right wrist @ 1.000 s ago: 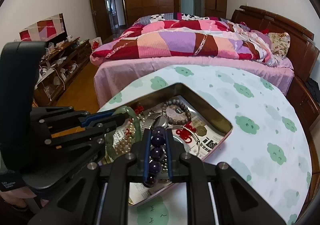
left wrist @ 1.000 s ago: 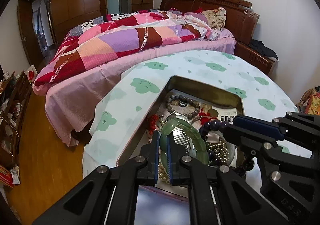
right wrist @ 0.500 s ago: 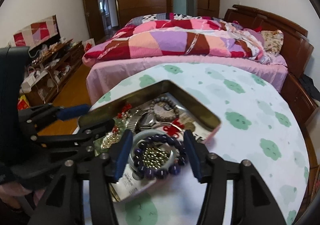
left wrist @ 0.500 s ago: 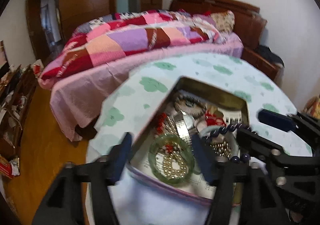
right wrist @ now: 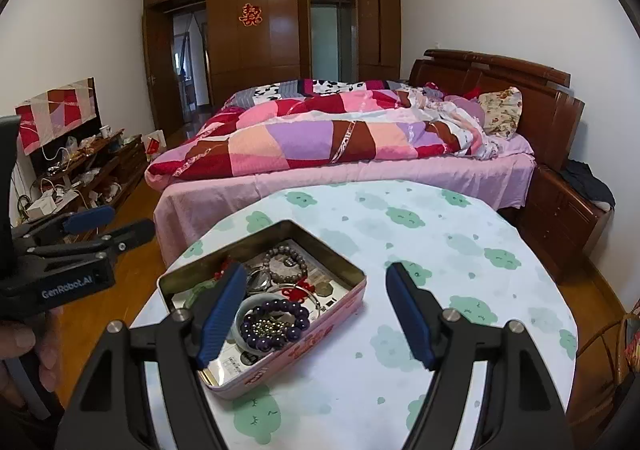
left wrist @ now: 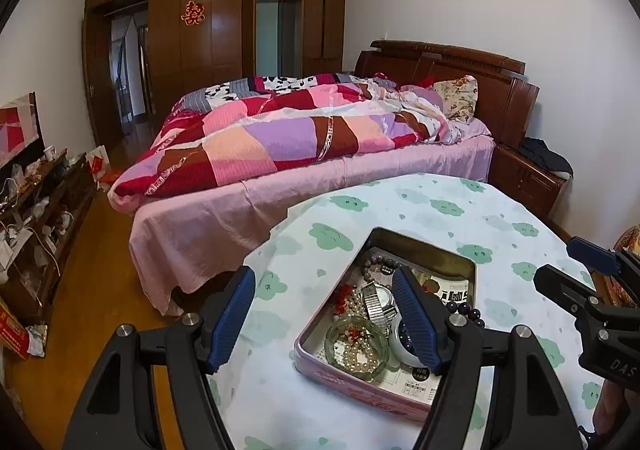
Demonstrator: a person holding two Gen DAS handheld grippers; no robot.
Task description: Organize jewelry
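Observation:
A pink tin point(left wrist: 360, 386) with a metal rim point(right wrist: 328, 250) stands on the round table and holds several pieces of jewelry. A green bangle point(left wrist: 330, 338) lies in its near corner over pearl beads. A purple bead bracelet point(right wrist: 280, 304) rests on a pale bangle point(right wrist: 240, 316) beside it. My left gripper point(left wrist: 324, 320) hangs open above and in front of the tin, with nothing between its fingers. My right gripper point(right wrist: 316, 314) is also raised; its jaws are still opening and hold nothing. Each gripper shows in the other's view: right gripper point(left wrist: 572, 266), left gripper point(right wrist: 116, 226).
The table wears a white cloth with green clouds point(right wrist: 440, 250). A metal watch point(left wrist: 378, 300) and a grey bead bracelet point(right wrist: 286, 262) also lie in the tin. Behind the table stands a bed with a patchwork quilt point(right wrist: 360, 137). A cluttered low shelf point(left wrist: 36, 209) lines the left wall.
Both grippers opened and let go: the green bangle and the purple bracelet now lie in the tin. Both grippers then rose and drew back from it.

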